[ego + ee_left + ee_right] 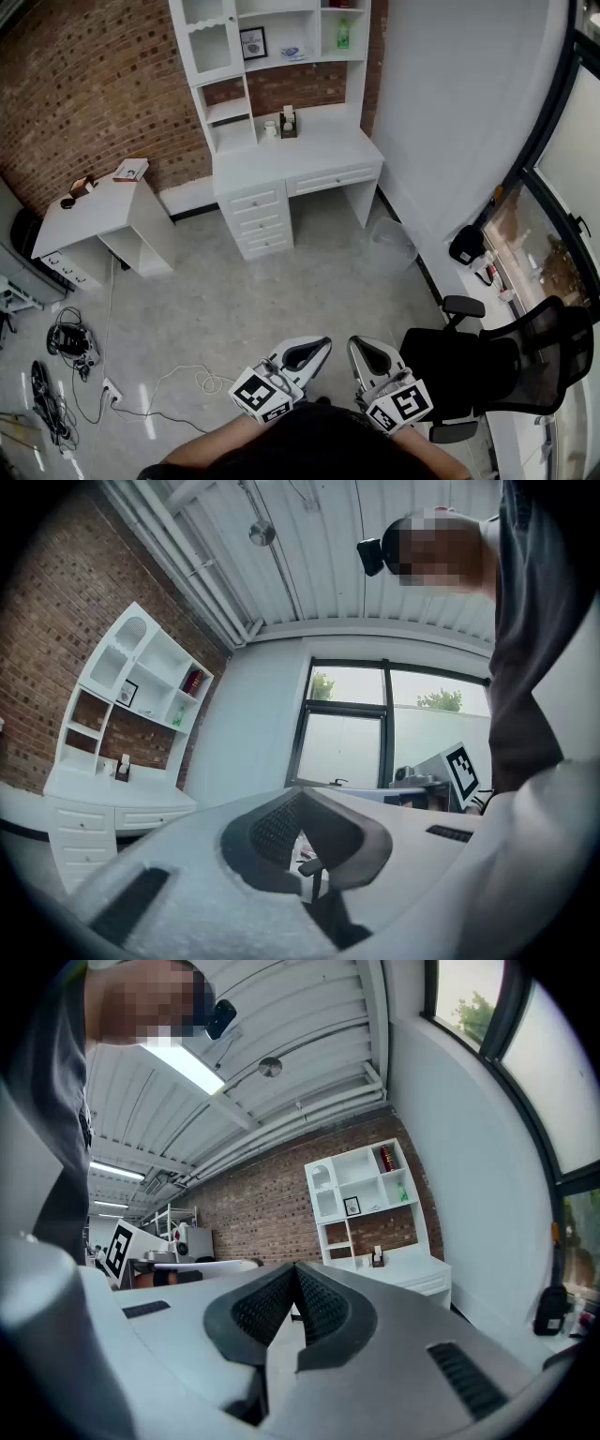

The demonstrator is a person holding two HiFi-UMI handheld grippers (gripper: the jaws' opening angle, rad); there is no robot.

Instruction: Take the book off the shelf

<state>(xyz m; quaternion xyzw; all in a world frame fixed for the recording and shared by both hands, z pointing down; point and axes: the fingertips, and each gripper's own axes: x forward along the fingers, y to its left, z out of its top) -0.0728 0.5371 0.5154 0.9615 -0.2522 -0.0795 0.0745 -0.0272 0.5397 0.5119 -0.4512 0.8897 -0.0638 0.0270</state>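
A white desk with a shelf unit (281, 56) stands against the brick wall, far ahead of me. On its top right shelf stands a red book (383, 1159), which also shows small in the left gripper view (193, 682) and is barely visible at the top edge of the head view. My left gripper (325, 342) and right gripper (353, 342) are held close to my body, side by side, several steps from the shelf. Both are shut with nothing between the jaws. The left jaws point toward the window, and the right jaws toward the brick wall and shelf.
A green bottle (343, 35) and a framed picture (252, 43) sit on the shelves. A low white side table (94, 216) with a book (130, 170) stands at left. A black office chair (487, 361) is at my right. Cables (66, 342) lie on the floor at left.
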